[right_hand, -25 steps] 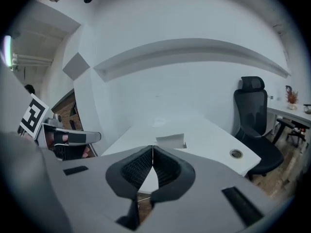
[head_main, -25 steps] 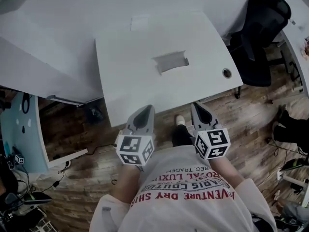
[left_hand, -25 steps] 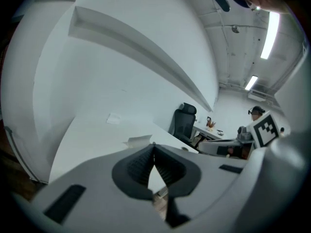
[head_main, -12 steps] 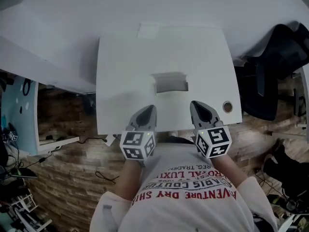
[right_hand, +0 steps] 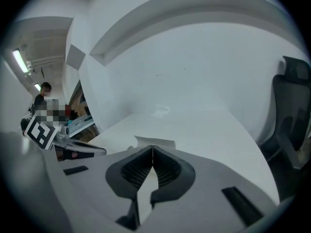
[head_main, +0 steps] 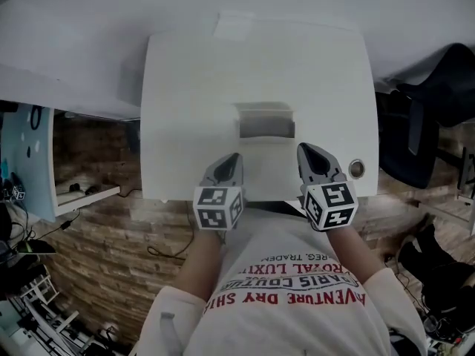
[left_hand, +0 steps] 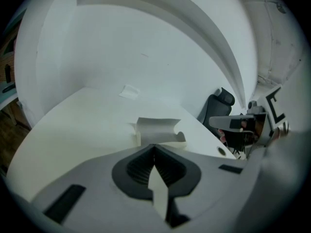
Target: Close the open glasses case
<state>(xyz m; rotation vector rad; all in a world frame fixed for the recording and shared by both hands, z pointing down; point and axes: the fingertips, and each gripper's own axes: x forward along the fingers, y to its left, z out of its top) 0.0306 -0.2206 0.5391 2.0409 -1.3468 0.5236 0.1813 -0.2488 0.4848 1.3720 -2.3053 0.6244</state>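
Observation:
The glasses case (head_main: pixel 265 121) is white and lies open in the middle of the white table (head_main: pixel 185 87), its lid standing up on the far side. The left gripper view shows the case (left_hand: pixel 158 130) just past the jaw tips; the right gripper view shows only the case's top edge (right_hand: pixel 155 141). My left gripper (head_main: pixel 231 158) hovers over the table's near edge, a little short and left of the case, jaws pressed together and empty. My right gripper (head_main: pixel 306 148) sits short and right of the case, likewise shut with nothing in it.
A round cable hole (head_main: pixel 356 169) lies in the table right of my right gripper. A black office chair (head_main: pixel 430 117) stands off the table's right side. A small white slip (head_main: pixel 234 27) lies at the far edge. A low shelf (head_main: pixel 82 191) stands at the left.
The view has closed in on the table. Both grippers, earlier over the wooden floor short of the edge, now reach over the table's near edge toward the case. Both stayed shut.

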